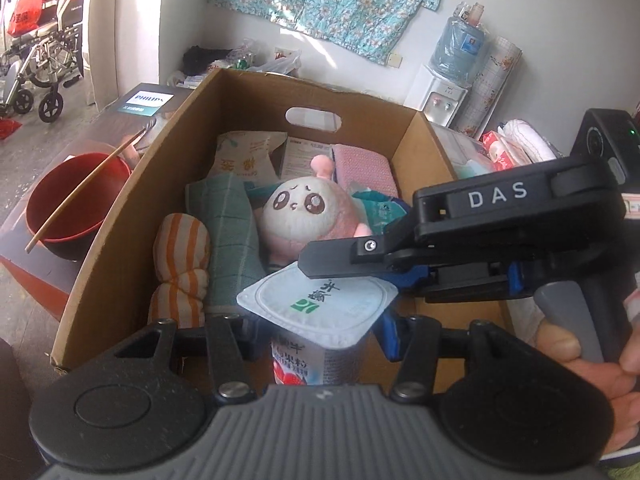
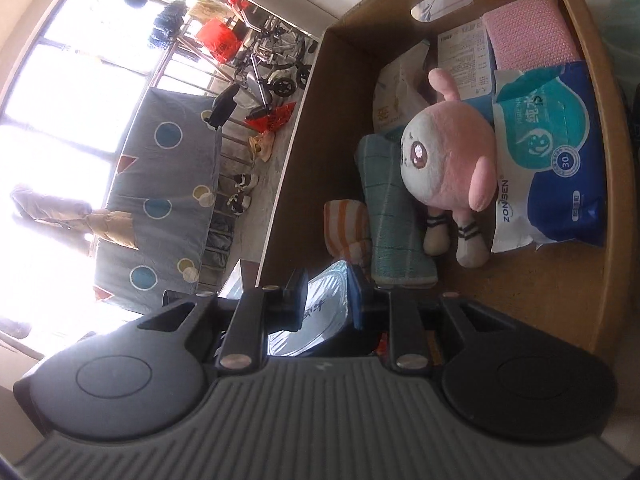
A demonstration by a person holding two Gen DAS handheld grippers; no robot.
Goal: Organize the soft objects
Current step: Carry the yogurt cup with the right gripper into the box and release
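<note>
Progress was judged well advanced: a plush toy (image 1: 308, 216), 2 rolled towels and a wipes pack (image 2: 552, 152) already lay in the cardboard box (image 1: 120, 216). At 6 o'clock, the yogurt cup (image 1: 320, 304) was clamped in the left gripper (image 1: 316, 340), with the right gripper (image 2: 326, 300) closed on its lid rim.

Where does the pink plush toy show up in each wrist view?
Left wrist: the pink plush toy sits mid-frame inside the cardboard box, face toward the camera.
Right wrist: the toy lies right of centre, seen sideways.
Shared landmark: the green checked towel roll beside it in both.
</note>
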